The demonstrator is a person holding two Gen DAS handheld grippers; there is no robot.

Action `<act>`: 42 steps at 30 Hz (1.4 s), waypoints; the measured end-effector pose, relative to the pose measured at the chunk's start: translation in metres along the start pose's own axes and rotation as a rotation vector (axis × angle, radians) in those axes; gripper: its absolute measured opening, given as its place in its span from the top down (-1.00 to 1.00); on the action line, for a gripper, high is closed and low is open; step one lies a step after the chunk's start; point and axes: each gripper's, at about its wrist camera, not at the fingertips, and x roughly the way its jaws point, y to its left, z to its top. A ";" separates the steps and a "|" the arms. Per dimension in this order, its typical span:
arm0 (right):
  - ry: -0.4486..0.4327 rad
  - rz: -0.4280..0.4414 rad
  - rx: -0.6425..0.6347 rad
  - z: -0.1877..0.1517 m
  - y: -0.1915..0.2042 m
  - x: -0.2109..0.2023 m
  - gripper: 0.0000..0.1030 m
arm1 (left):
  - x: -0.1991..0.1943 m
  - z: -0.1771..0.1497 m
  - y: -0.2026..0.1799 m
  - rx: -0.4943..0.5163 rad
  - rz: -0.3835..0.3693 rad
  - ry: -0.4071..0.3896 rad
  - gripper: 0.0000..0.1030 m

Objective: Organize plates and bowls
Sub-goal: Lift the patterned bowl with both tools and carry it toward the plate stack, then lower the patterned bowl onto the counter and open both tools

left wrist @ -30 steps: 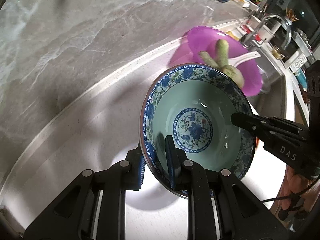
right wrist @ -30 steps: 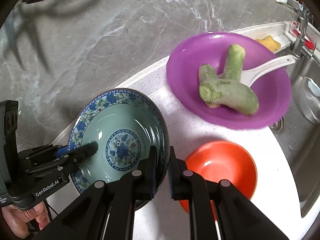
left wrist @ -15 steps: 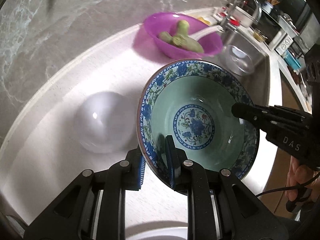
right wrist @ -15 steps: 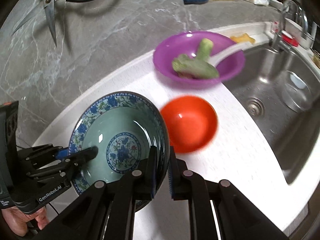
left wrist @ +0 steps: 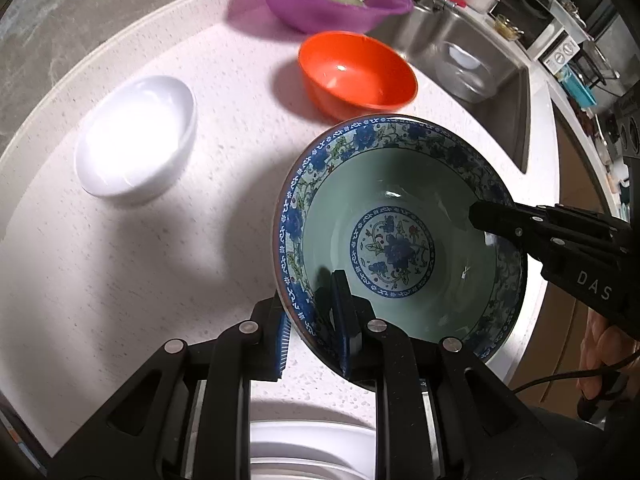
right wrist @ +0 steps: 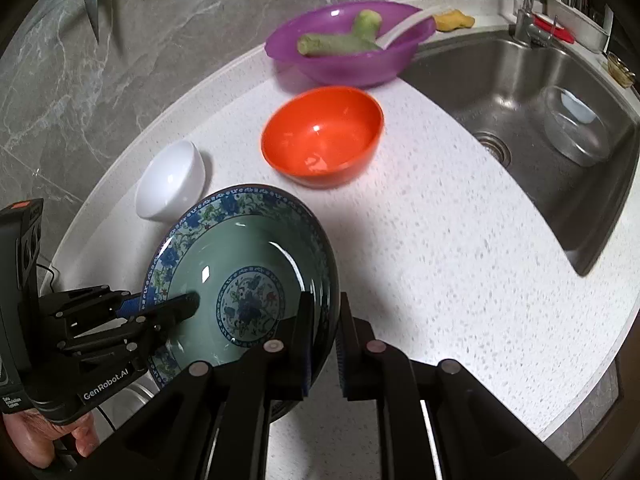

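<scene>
The left gripper (left wrist: 312, 328) is shown clamped on the near rim of the blue-and-green patterned bowl (left wrist: 400, 240), one finger inside the wall and one outside; the right gripper (right wrist: 322, 334) is closed in the same way on the opposite rim, so that the bowl is carried between both tools, apparently clear of the white speckled counter (right wrist: 440, 260). The bowl appears to be glazed ceramic and is judged stiff, fairly heavy, slick under the pads and liable to chip; the rim, pinched across the wall at two opposed places, is judged the sound hold. Beyond the fingertips, an orange bowl (right wrist: 322, 136) and a white bowl (right wrist: 172, 180) stand apart on the counter, and farther off a purple bowl (right wrist: 348, 48) is seen holding green vegetable pieces (right wrist: 340, 38) and a white spoon (right wrist: 404, 26). To the right of the tools lies a steel sink (right wrist: 520, 92). White plates (left wrist: 312, 452) are partly visible beneath the left gripper. "DAS" can be read on the right gripper body and "GenRobot.AI" on the left one.
</scene>
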 end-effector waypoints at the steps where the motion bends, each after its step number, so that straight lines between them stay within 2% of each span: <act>1: 0.003 0.002 0.001 -0.002 -0.001 0.001 0.76 | 0.003 0.000 -0.001 0.001 0.000 0.001 0.68; 16: 0.015 0.006 0.016 -0.018 -0.025 0.018 0.77 | 0.061 0.004 -0.017 0.006 -0.006 0.022 0.66; 23: 0.011 0.003 0.006 -0.019 -0.026 0.022 0.76 | 0.062 0.000 -0.014 -0.011 -0.006 -0.015 0.65; 26: 0.014 0.011 0.003 -0.020 -0.025 0.025 0.70 | 0.061 -0.003 -0.006 -0.046 -0.036 -0.029 0.62; 28: 0.004 0.016 0.000 -0.020 -0.025 0.024 0.68 | 0.058 -0.006 0.000 -0.071 -0.042 -0.050 0.32; 29: 0.002 0.017 -0.002 -0.020 -0.025 0.025 0.59 | 0.055 -0.008 0.002 -0.083 -0.046 -0.069 -0.21; 30: 0.003 0.025 0.001 -0.021 -0.026 0.025 0.40 | 0.052 -0.011 0.005 -0.094 -0.056 -0.085 -0.59; 32: 0.000 0.027 0.007 -0.022 -0.027 0.021 0.16 | 0.040 -0.015 0.014 -0.129 -0.069 -0.115 -0.67; 35: -0.023 0.013 0.005 -0.020 -0.031 0.008 0.00 | 0.021 -0.020 0.040 -0.183 -0.053 -0.137 -0.99; 36: -0.035 0.006 0.004 -0.016 -0.034 0.001 -0.11 | 0.016 -0.021 0.048 -0.198 -0.040 -0.143 -0.99; 38: -0.062 0.014 -0.002 -0.005 -0.035 -0.012 -0.21 | 0.003 -0.020 0.078 -0.254 -0.012 -0.162 -0.99; 42: -0.129 0.104 -0.064 0.040 -0.016 -0.035 -0.32 | -0.018 -0.007 0.132 -0.346 0.075 -0.186 -0.99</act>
